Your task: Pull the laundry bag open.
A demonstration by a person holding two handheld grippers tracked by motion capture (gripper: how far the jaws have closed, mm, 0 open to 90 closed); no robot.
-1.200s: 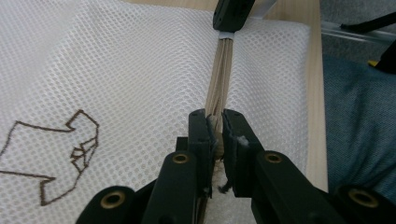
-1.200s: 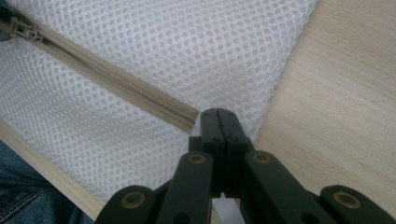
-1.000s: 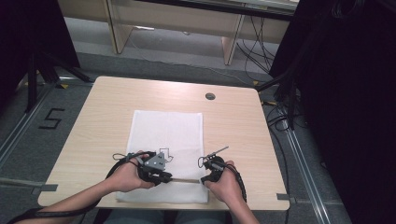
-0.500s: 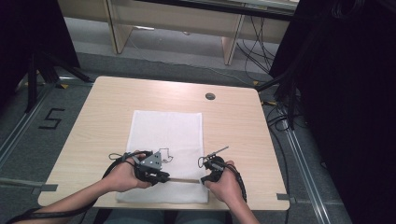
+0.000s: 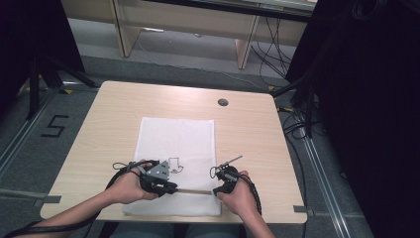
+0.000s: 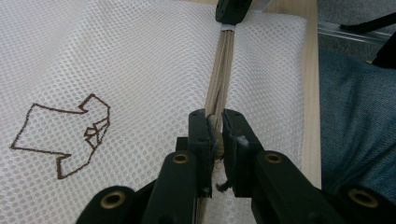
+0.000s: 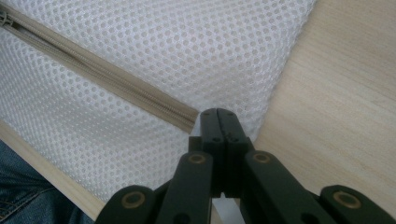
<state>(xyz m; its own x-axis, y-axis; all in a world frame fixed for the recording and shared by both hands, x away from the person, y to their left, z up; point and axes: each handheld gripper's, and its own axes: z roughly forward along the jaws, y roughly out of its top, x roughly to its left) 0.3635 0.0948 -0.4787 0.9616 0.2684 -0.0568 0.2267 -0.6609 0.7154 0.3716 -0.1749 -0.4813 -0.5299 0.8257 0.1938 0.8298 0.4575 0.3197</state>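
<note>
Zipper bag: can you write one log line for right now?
left hand-held gripper: shut on zipper pull | right hand-held gripper: shut on bag at zipper end | table

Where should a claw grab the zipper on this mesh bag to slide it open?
Grip the small pull at the zipper's end, where the left claw already pinches it, coming in along the zipper line. The tape lies flat on the mesh bag, so only the raised pull offers a hold. The right claw pins the bag's far end.

High view overhead facing forward, 2 claw views close, sharing mesh bag (image 5: pixel 178 144)
</note>
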